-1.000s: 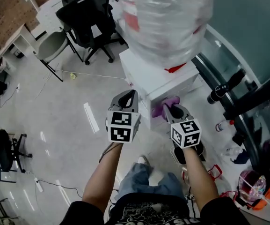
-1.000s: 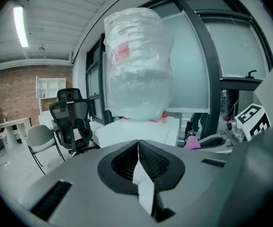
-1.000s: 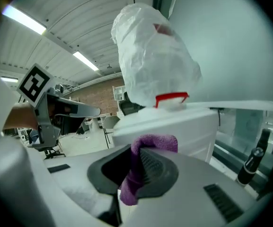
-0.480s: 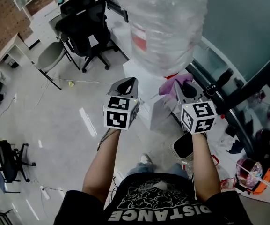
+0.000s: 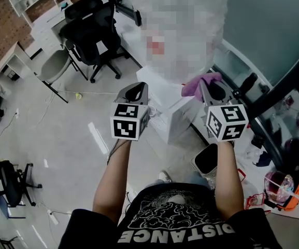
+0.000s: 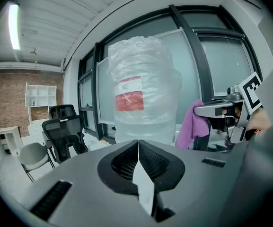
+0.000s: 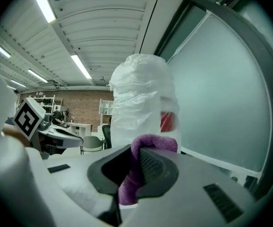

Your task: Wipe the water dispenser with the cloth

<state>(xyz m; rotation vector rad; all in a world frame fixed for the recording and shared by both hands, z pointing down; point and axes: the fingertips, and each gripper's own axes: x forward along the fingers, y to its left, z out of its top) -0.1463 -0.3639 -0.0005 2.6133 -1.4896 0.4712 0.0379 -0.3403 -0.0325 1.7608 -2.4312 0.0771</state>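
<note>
The white water dispenser stands ahead with a large plastic-wrapped bottle on top; the bottle fills both gripper views. My right gripper is shut on a purple cloth, raised beside the bottle's lower right side. The cloth bunches between the jaws and folds over the right one. From the left gripper view, the cloth hangs from the right gripper. My left gripper is shut and empty, held left of the dispenser's top.
Black office chairs and a grey chair stand on the floor to the left. A glass partition with a dark frame runs right of the dispenser. A small bin and clutter sit at the lower right.
Both grippers have risen from the dispenser's lower front to the level of its top. The right one carried the cloth up beside the bottle.
</note>
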